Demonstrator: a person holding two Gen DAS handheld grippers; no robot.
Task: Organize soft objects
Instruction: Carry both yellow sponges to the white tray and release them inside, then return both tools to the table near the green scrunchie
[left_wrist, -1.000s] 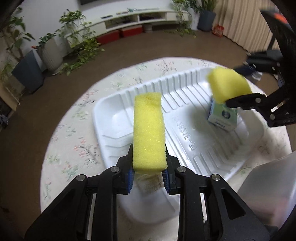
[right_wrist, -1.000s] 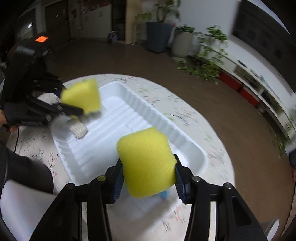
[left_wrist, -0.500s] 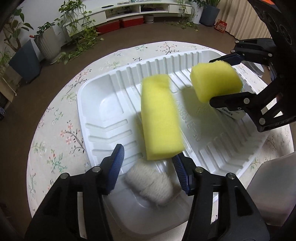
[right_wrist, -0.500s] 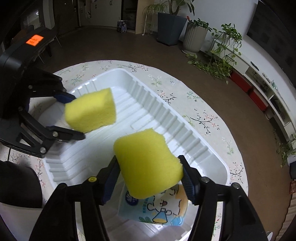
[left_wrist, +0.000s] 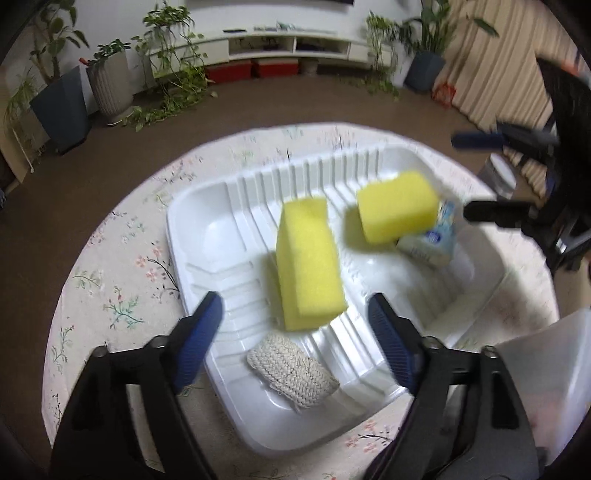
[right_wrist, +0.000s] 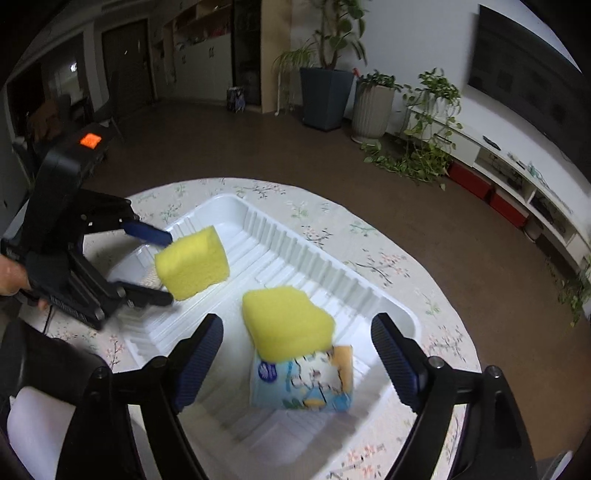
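A long yellow sponge (left_wrist: 308, 266) stands loose on end in the white ribbed tray (left_wrist: 177, 236), just ahead of my left gripper (left_wrist: 295, 332), whose jaws are opening wide with neither pad touching it. A chunkier yellow sponge (right_wrist: 288, 321) leans on a blue tissue pack (right_wrist: 303, 384) in the tray's corner. My right gripper (right_wrist: 297, 350) is also opening, its pads clear of that sponge. A knitted cream cloth (left_wrist: 291, 373) lies in the tray's near end. Each wrist view shows the other gripper: the right gripper (left_wrist: 480, 177) and the left gripper (right_wrist: 168, 266).
The tray sits on a round table with a floral cloth (left_wrist: 122, 280). A translucent plastic container (left_wrist: 546, 369) stands at the table's near right. A person's hand (right_wrist: 9, 273) holds the left gripper. Potted plants and a low shelf line the room behind.
Both grippers went from shut on their sponges to wide open. The long sponge dropped into the tray's middle, and the chunky sponge dropped onto the tissue pack.
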